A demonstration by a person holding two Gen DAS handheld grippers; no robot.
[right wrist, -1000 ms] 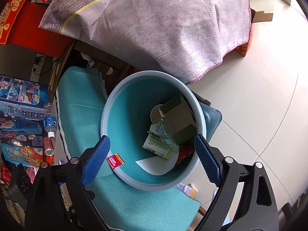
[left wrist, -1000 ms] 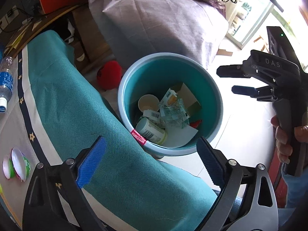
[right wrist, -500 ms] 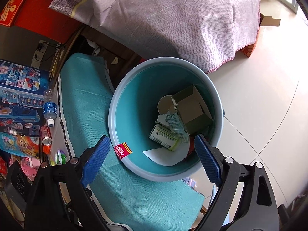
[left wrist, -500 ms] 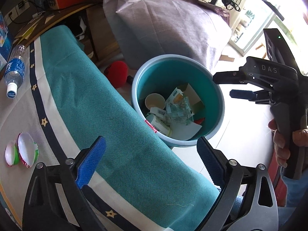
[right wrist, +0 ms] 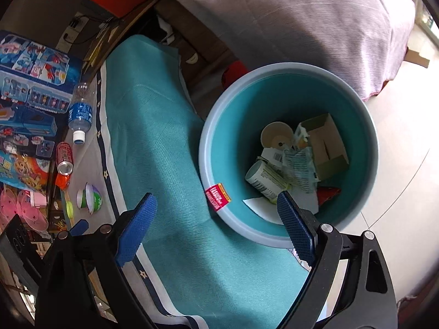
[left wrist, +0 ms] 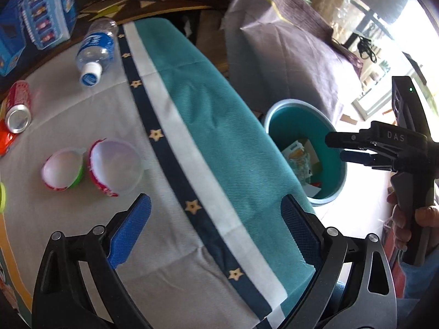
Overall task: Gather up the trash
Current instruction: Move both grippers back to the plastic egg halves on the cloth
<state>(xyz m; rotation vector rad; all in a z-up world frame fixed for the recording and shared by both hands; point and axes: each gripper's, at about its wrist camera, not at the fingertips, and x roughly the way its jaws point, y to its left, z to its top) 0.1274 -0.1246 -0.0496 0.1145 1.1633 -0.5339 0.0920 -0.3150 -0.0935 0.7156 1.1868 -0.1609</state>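
Reaching tool: left gripper (left wrist: 216, 224), jaws wide open, empty, above the tablecloth.
Nearest trash: two thin plastic cups (left wrist: 93, 168), near, light, crushable; pinch one rim gently.
Farther: right gripper (right wrist: 216, 227), jaws open, empty, over teal round bin (right wrist: 365, 126).

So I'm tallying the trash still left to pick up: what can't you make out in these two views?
- Left wrist view: much of the bin interior, hidden by the tablecloth edge and the right gripper.
- Left wrist view: yellow-green item, cut off by the left edge.
- Right wrist view: orange wrapper below the can, too small to identify.
- Both views: cups' labels unreadable.
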